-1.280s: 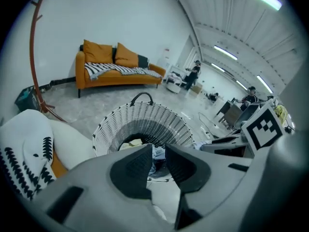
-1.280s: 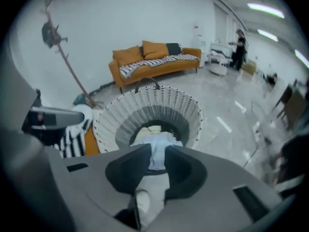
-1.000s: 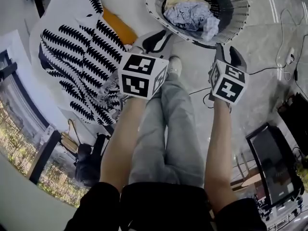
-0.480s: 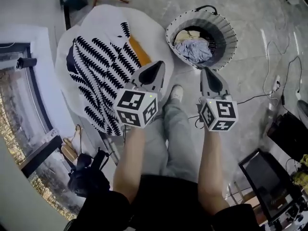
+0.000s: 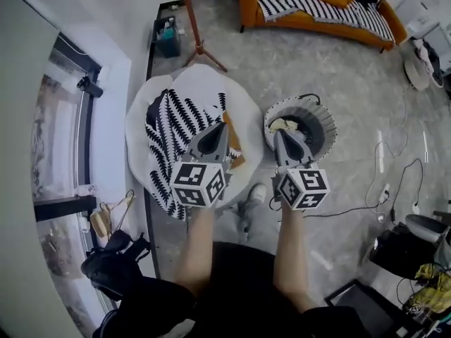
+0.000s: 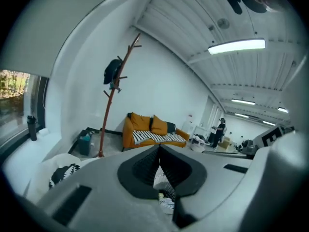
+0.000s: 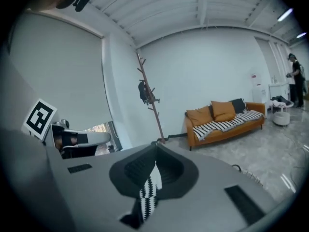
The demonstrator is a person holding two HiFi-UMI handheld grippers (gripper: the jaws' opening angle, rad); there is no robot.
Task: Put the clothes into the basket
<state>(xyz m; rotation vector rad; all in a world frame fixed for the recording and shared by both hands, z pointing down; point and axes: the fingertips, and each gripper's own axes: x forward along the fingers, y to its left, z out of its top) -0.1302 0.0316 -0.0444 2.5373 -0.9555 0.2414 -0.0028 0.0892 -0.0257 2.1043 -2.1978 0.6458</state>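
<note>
The grey slatted basket (image 5: 325, 125) stands on the floor with pale clothes (image 5: 285, 125) inside. To its left a round white table (image 5: 141, 115) carries a black-and-white leaf-patterned cloth (image 5: 169, 118) over an orange piece (image 5: 237, 153). Both grippers are held high and side by side. My left gripper (image 5: 223, 124) is above the table's right edge, my right gripper (image 5: 276, 133) above the basket's left rim. The jaws of each are shut with nothing between them, as the left gripper (image 6: 159, 148) and right gripper (image 7: 155, 145) views show. The right jaws have just finished closing.
An orange sofa (image 5: 317, 9) with a striped throw stands at the far wall. A red-brown coat stand (image 5: 194, 20) and a teal bin (image 5: 168, 37) are behind the table. Cables (image 5: 394, 182) trail on the floor at the right. A person (image 6: 220, 128) stands far off.
Both grippers have risen from just above the basket to well above it, and their jaws have closed. The head view has tilted up to take in the room.
</note>
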